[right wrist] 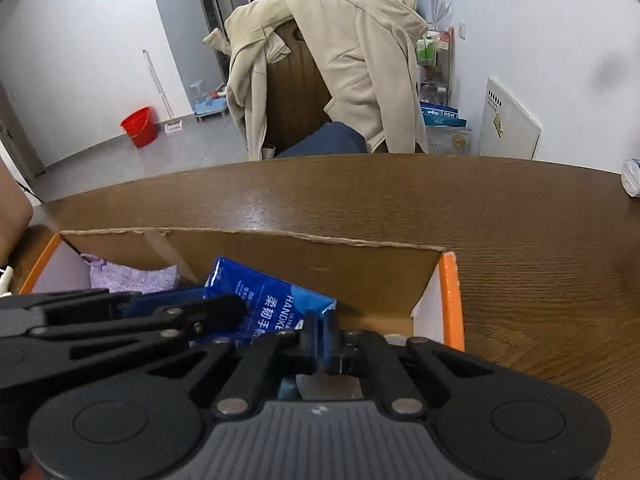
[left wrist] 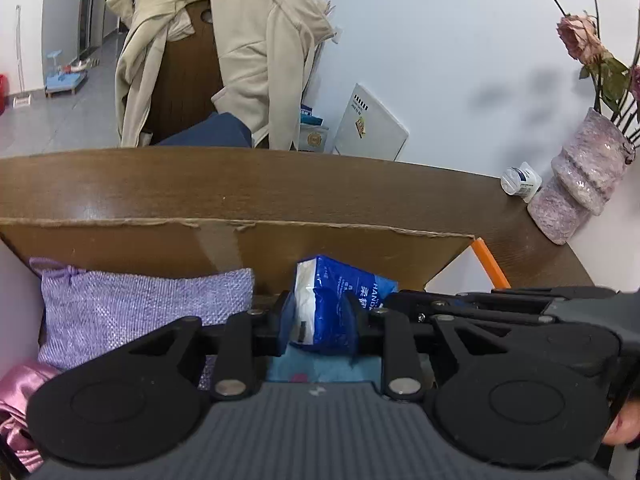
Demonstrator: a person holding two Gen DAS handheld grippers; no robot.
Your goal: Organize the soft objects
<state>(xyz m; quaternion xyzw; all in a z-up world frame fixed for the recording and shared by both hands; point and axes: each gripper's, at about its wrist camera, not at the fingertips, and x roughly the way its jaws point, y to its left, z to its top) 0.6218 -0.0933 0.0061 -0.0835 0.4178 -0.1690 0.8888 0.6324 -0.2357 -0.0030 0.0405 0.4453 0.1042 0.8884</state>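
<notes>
A blue tissue pack (left wrist: 338,300) sits inside a cardboard box (left wrist: 280,240) with an orange rim. My left gripper (left wrist: 320,316) is shut on the pack's near end. My right gripper (right wrist: 324,344) is shut on the pack's right corner (right wrist: 276,304), inside the box (right wrist: 320,256). A lilac knitted pouch (left wrist: 140,308) lies at the box's left and also shows in the right wrist view (right wrist: 132,278). Pink satin fabric (left wrist: 20,400) lies at the near left. A teal item (left wrist: 320,372) lies under the pack.
The box stands on a brown wooden table (right wrist: 520,240). A pink vase with dried roses (left wrist: 580,184) and a small white bottle (left wrist: 520,182) stand at the table's right. A chair draped with a beige jacket (right wrist: 352,64) is behind the table. A red bucket (right wrist: 139,126) is on the floor.
</notes>
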